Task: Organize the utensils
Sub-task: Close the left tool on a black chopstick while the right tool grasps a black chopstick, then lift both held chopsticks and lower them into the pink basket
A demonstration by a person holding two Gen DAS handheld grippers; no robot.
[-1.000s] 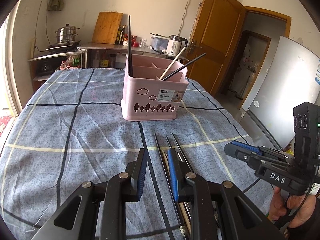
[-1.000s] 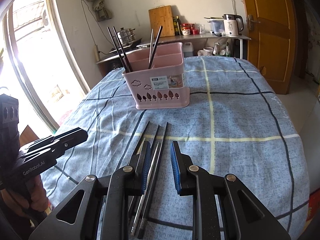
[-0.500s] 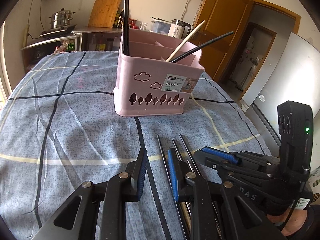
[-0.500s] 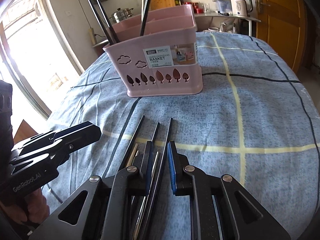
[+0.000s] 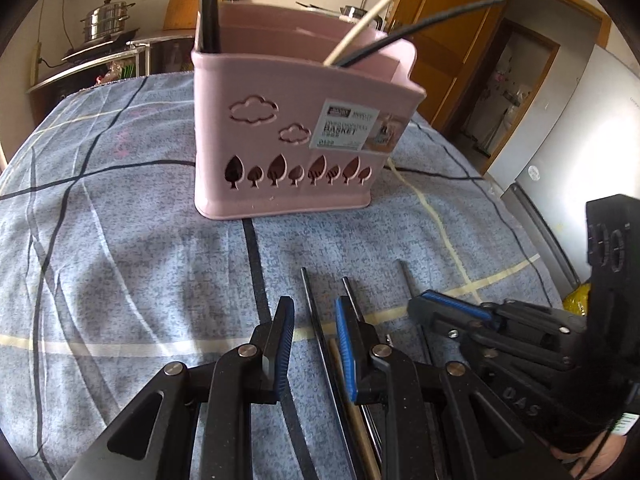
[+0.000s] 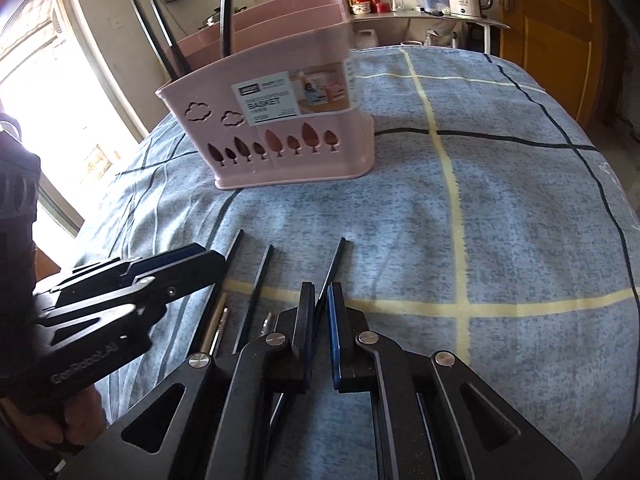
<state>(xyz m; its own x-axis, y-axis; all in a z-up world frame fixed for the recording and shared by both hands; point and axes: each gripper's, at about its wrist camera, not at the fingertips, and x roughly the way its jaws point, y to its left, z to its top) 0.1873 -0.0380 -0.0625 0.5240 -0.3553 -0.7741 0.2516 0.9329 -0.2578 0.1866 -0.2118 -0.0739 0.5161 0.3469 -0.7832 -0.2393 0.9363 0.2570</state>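
Right gripper [image 6: 318, 308]: fingers drawn nearly together on a black chopstick [image 6: 334, 264] – the rightmost of the loose chopsticks [image 5: 320, 344] lying on the checked cloth of the bench [image 6: 500, 220]. Left gripper [image 5: 312, 320]: fingers part open, one black chopstick lying between them, not pinched. Pink basket [image 5: 288, 128] stands beyond the loose set – upright, with chopsticks in its compartments.

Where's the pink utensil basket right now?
The pink basket stands on the checked cloth, straight beyond the loose chopsticks, centre in the left wrist view.
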